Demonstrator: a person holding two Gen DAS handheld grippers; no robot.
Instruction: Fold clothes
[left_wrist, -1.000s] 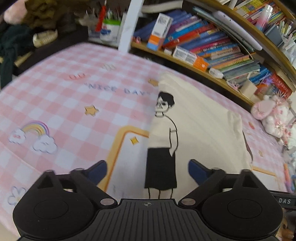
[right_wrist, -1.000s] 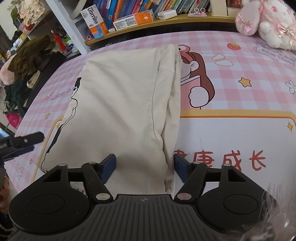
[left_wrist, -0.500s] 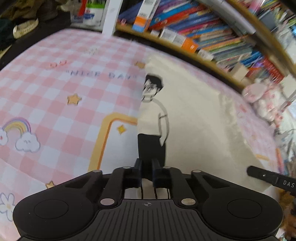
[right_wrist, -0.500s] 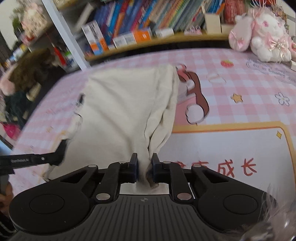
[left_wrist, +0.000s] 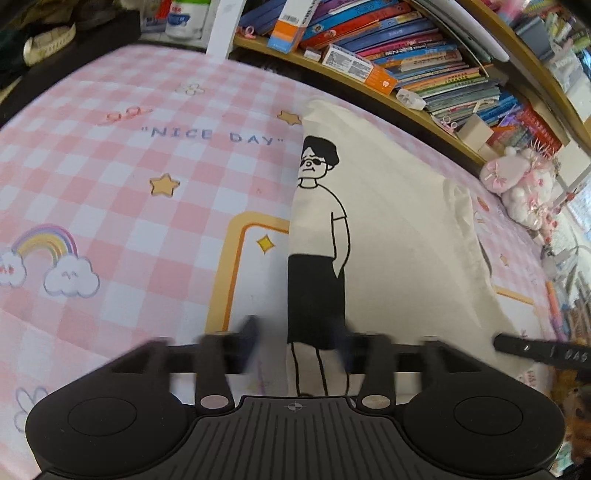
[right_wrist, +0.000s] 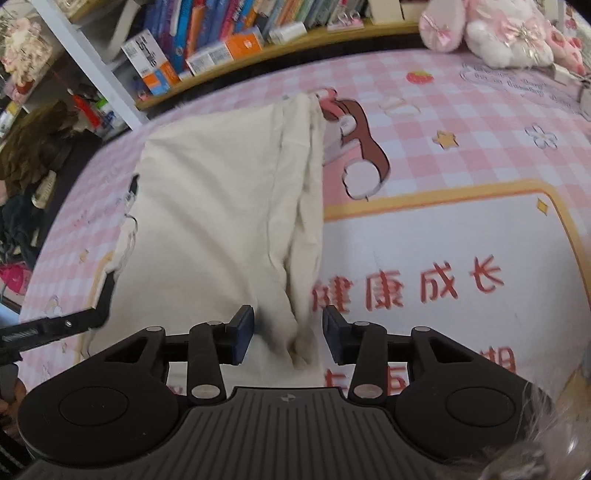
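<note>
Now, from the left wrist camera, the left gripper (left_wrist: 297, 338) has just been opening its jaws: half a second ago they were pinched together on the near hem of the cream cotton T-shirt with a black cartoon figure printed on it (left_wrist: 399, 236), and now they stand spread, blurred, with the printed figure's legs lying between them and neither pad pressing the cloth. The shirt lies folded lengthwise on the pink checked bedsheet with rainbow, stars and "NICE DAY" lettering (left_wrist: 122, 177), flatter than it was while lifted. At the right edge the black finger of the other gripper pokes in over the shirt's corner. Behind runs a wooden bookshelf packed with colourful books (left_wrist: 424, 74), and a pink-and-white plush toy (left_wrist: 517, 184) sits at the bed's far right.

From the right wrist camera, the right gripper (right_wrist: 288, 334) has likewise just been opening; its blue-padded jaws are parted, the bunched folded edge of the shirt (right_wrist: 221, 206) lying loose between them where it was clamped a moment ago. The left gripper's dark finger (right_wrist: 85, 314) reaches in at the shirt's left corner. Red Chinese characters on the sheet (right_wrist: 443, 236) lie just right of the shirt, the plush toy (right_wrist: 487, 33) well beyond.
</note>
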